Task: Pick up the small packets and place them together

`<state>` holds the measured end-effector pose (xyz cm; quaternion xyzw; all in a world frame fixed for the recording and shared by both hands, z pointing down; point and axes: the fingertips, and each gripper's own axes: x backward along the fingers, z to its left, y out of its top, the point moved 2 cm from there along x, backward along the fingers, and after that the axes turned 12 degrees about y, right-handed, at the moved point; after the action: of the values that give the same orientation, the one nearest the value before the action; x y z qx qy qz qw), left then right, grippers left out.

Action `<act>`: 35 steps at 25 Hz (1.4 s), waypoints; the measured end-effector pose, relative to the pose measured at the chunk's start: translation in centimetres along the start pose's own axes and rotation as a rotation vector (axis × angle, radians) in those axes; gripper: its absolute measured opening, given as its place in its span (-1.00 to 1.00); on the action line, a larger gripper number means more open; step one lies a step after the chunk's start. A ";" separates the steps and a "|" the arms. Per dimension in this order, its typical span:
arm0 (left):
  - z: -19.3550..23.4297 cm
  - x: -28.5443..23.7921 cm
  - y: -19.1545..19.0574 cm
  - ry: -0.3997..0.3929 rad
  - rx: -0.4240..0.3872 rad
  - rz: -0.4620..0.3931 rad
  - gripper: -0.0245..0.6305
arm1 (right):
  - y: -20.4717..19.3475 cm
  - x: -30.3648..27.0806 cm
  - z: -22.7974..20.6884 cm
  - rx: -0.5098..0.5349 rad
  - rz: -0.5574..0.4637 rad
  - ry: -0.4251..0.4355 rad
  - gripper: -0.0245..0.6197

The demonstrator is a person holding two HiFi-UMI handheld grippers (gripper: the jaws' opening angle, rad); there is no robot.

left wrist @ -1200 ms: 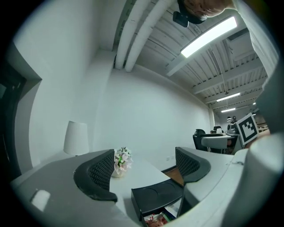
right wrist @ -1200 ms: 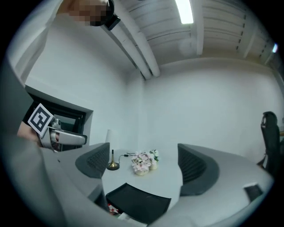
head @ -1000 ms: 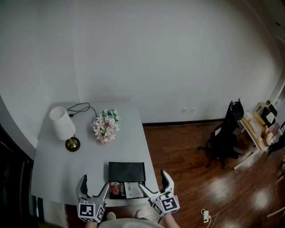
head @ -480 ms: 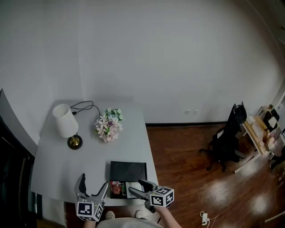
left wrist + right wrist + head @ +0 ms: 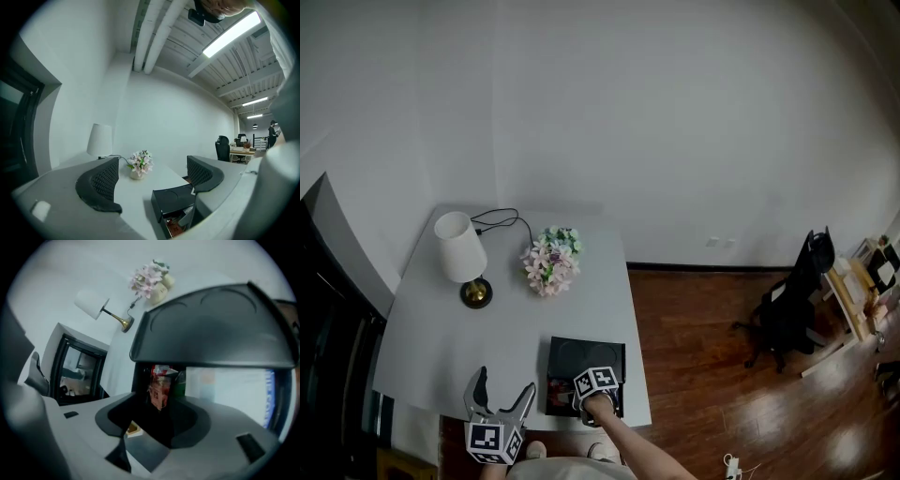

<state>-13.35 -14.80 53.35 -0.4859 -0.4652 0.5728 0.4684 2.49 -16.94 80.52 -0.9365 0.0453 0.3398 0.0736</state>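
A black box (image 5: pixel 587 355) with its lid (image 5: pixel 211 333) raised sits at the front right of the grey table (image 5: pixel 441 347). Inside it a small red packet (image 5: pixel 159 384) stands upright beside a white one (image 5: pixel 229 385). My right gripper (image 5: pixel 594 382) points steeply down into the box, its tips hidden under its marker cube. In the right gripper view its jaws have just been closing, with the red packet at the mouth of the gap; contact is unclear. My left gripper (image 5: pixel 502 386) hovers open and empty at the table's front edge, left of the box (image 5: pixel 176 204).
A white lamp (image 5: pixel 461 258) with a black cord and a pot of pale flowers (image 5: pixel 551 262) stand at the back of the table. Wooden floor and a black office chair (image 5: pixel 787 314) lie to the right. The table's right edge runs close by the box.
My right gripper dropped from beside the table's front right corner down into the box, rolling over as it went, and its jaws narrowed. The left gripper shifted only slightly.
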 end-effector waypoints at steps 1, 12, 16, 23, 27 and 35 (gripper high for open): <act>0.3 0.1 -0.1 0.008 0.004 0.004 0.46 | -0.1 -0.5 -0.4 -0.036 0.017 0.008 -0.26; 1.9 0.6 -1.4 0.030 0.027 0.033 0.46 | -0.4 -1.0 -1.1 0.097 0.046 -0.103 -0.81; 1.6 0.2 -1.3 0.022 0.029 0.029 0.46 | -0.3 2.1 1.7 0.137 -0.082 0.000 -0.81; 0.9 -0.3 -1.7 0.002 0.027 0.041 0.46 | 3.0 10.0 6.5 0.159 -0.319 0.177 -0.82; 0.4 -0.4 -1.6 -0.010 0.026 0.038 0.46 | 7.4 10.3 5.1 0.186 -0.303 0.093 -0.81; 1.4 0.3 -1.4 0.030 0.026 0.031 0.45 | 11.1 6.3 -0.4 0.132 -0.214 -0.196 -0.69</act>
<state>-14.66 -14.43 54.83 -0.4955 -0.4431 0.5787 0.4725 6.05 -28.17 75.57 -0.8916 -0.0397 0.4158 0.1747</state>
